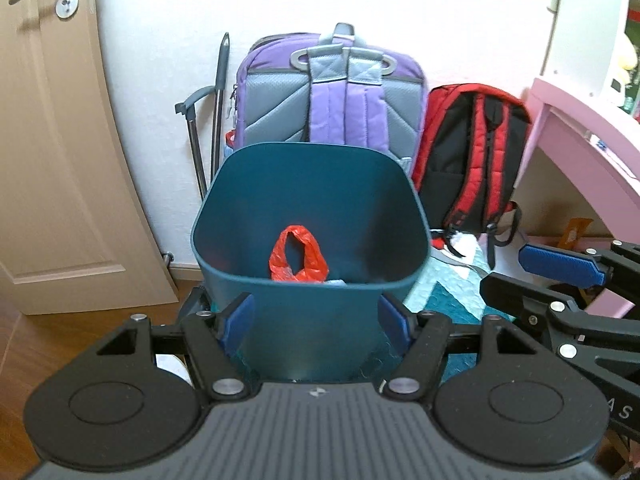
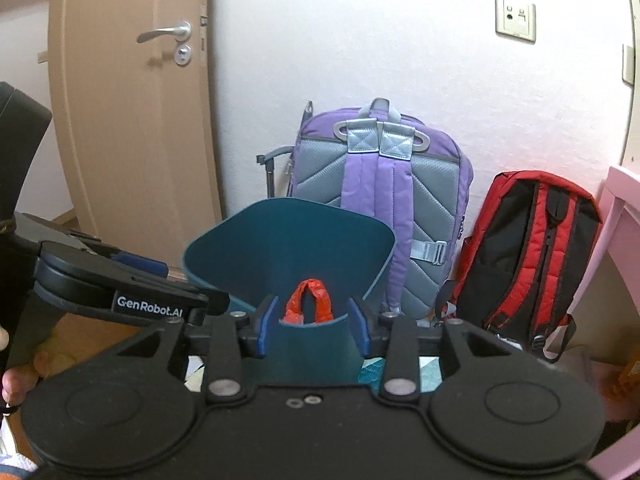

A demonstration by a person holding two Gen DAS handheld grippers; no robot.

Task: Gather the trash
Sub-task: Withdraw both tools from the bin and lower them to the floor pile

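Now backpacks [image 1: 328,96] crowd behind the teal bin [image 1: 312,216]; both grippers open.

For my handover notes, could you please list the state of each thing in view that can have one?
Bin: upright, uncovered, red bag inside.
Red bag: crumpled, handles looped up.
Door: ajar.
Purple backpack: upright against wall, zipped.
Red backpack: upright, leaning on wall.
Left gripper: jaws open, nothing held.
Right gripper: jaws open, nothing held.

Red bag [image 2: 308,300], apparently knotted, inside teal bin [image 2: 288,240].
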